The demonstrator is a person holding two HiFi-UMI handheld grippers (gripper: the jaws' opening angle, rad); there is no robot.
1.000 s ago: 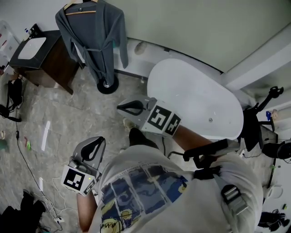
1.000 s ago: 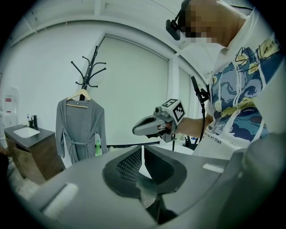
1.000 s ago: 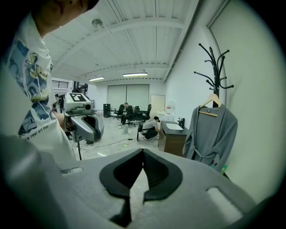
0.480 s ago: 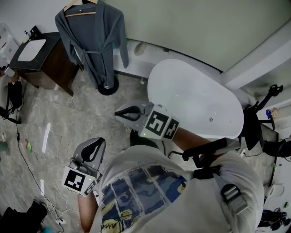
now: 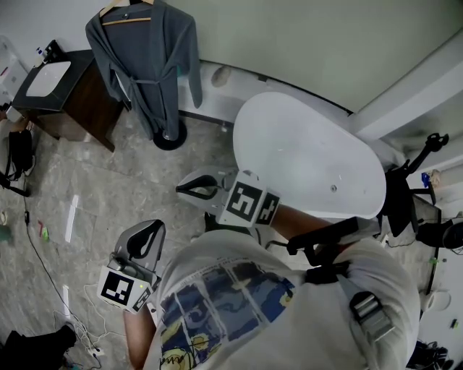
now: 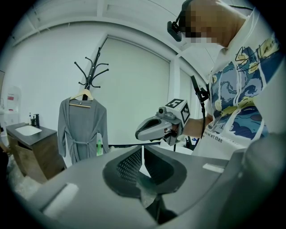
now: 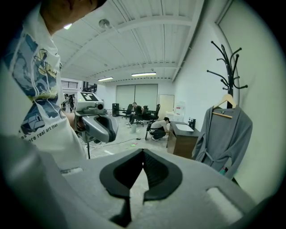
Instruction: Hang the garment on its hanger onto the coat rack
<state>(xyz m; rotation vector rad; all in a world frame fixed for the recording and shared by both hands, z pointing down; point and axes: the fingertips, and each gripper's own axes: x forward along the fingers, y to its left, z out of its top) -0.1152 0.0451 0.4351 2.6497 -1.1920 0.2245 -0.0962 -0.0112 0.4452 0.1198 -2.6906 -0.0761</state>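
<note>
Room: grey marbled floor (image 5: 87,181), white bathtub (image 5: 304,152) by the wall.
Garment: grey robe (image 5: 148,58) on wooden hanger (image 5: 126,9), hanging from coat rack (image 6: 91,71).
Left gripper (image 5: 154,227): jaws together, empty; place unchanged.
Right gripper (image 5: 182,188): jaws together, empty; has shifted slightly left over the floor.

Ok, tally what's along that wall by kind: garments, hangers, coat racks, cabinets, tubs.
Garments: 1, the grey robe
Hangers: 1, the wooden hanger
Coat racks: 1, the black coat rack
Cabinets: 1, the dark sink cabinet
Tubs: 1, the white bathtub
Total: 5
</note>
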